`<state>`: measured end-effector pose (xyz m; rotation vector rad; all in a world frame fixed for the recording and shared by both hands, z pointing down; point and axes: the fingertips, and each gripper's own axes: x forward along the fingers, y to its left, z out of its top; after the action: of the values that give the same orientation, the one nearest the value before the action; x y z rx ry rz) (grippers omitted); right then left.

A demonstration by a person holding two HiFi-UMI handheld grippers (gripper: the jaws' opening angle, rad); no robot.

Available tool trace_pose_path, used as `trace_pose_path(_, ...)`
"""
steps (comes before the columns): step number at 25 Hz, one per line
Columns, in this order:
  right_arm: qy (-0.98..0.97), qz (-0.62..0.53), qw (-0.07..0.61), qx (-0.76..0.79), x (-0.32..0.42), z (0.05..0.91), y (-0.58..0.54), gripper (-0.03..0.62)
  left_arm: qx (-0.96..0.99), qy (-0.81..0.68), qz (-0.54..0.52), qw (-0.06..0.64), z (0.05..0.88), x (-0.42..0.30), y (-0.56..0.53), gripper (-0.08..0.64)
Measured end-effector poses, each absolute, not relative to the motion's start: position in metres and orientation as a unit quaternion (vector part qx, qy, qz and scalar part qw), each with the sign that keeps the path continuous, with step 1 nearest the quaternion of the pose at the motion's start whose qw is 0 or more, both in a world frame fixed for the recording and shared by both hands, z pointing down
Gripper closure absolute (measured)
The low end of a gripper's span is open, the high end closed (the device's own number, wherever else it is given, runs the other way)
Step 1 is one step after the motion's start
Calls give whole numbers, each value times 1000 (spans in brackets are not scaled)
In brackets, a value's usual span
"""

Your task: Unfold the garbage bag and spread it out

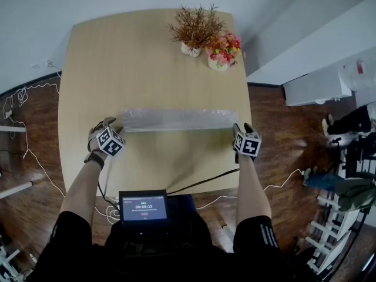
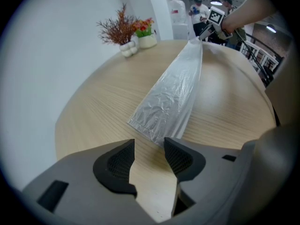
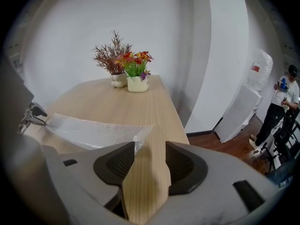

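bag strip flat on table, both grippers empty
garbage bag (image 1: 176, 120) lies across table (image 1: 147, 51) between left gripper (image 2: 149, 156) and right gripper (image 3: 150, 162), jaws apart, gripping nothing; best pinch one layer per end, pull gently.

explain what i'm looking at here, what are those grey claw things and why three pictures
There is no robot: a person holds a hand-worked gripper in each hand. The head view comes from a camera on the person's head, looking down on the left gripper, the right gripper and a wooden table. The two gripper views come from cameras riding on the grippers, so their grey fingers fill the bottom of those pictures. On the table lies a clear plastic bag, a long strip lying between the grippers, with two flower pots at the far edge. Both pairs of fingers stand apart, one at each end of the bag, and nothing is gripped.
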<state>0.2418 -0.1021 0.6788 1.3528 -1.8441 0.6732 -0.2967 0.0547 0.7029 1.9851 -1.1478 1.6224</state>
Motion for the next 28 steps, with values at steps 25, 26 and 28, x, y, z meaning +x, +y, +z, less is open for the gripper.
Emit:
trace_pose_path(25,-717,276,309,561,282,640,-114,320,691,-402,581,153,704,-299,58,380)
trace_pose_path(26,-719,273,309,559,280,639,-114,319,691,-401,581,153,704,-299,58,374)
trace_pose_path(28,-724,270,315,552,276,642,-114,321,693,-402,579,151,701,-298,57,364)
